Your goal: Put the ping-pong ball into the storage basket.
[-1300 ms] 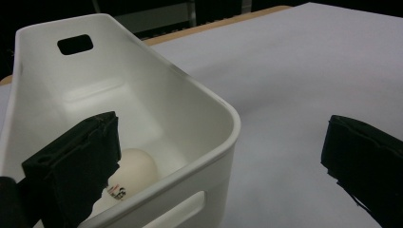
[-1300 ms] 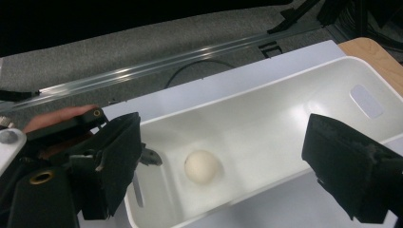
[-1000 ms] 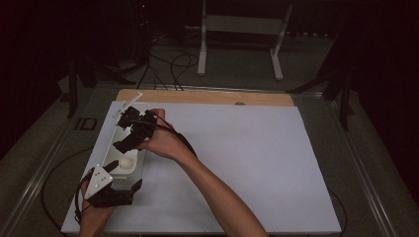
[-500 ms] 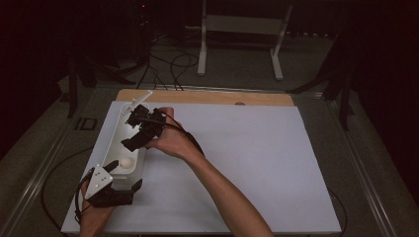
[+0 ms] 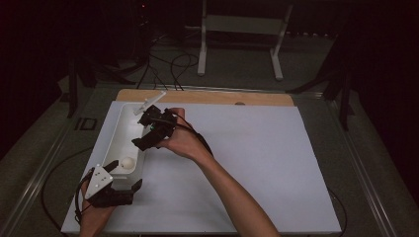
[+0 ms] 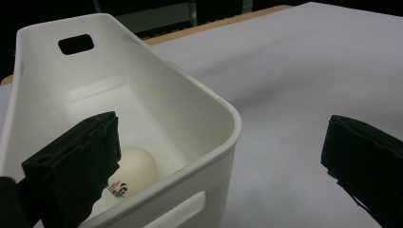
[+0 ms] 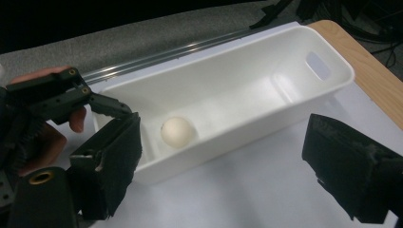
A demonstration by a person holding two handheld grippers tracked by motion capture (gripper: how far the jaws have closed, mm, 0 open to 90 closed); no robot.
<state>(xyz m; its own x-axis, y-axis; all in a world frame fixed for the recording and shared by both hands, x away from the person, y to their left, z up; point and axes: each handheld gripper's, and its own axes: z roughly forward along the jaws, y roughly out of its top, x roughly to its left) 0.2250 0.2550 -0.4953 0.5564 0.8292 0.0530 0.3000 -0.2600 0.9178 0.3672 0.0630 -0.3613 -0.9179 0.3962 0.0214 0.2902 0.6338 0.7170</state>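
Observation:
A long white bin [image 5: 127,127] lies along the table's left side, with one white ball [image 5: 128,162] at its near end. My left gripper [image 5: 125,174] sits at the bin's near corner, open. In the left gripper view [image 6: 218,166] one jaw is inside the bin next to the ball [image 6: 135,172] and the other is outside over the table, with the bin wall [image 6: 157,104] between them. My right gripper [image 5: 142,132] hovers at the bin's right rim, open and empty. The right gripper view [image 7: 228,175] looks down at the bin [image 7: 247,95] and ball [image 7: 178,131].
A white sheet [image 5: 257,153] covers the table, with a wooden strip [image 5: 207,97] along its far edge. A white metal stand [image 5: 237,29] and cables [image 5: 168,64] lie on the floor beyond. The left hand and its gripper [image 7: 47,95] appear in the right gripper view.
My right gripper has shifted to the right, from over the bin's middle to its right rim, jaws still open. The left gripper and the ball have not moved.

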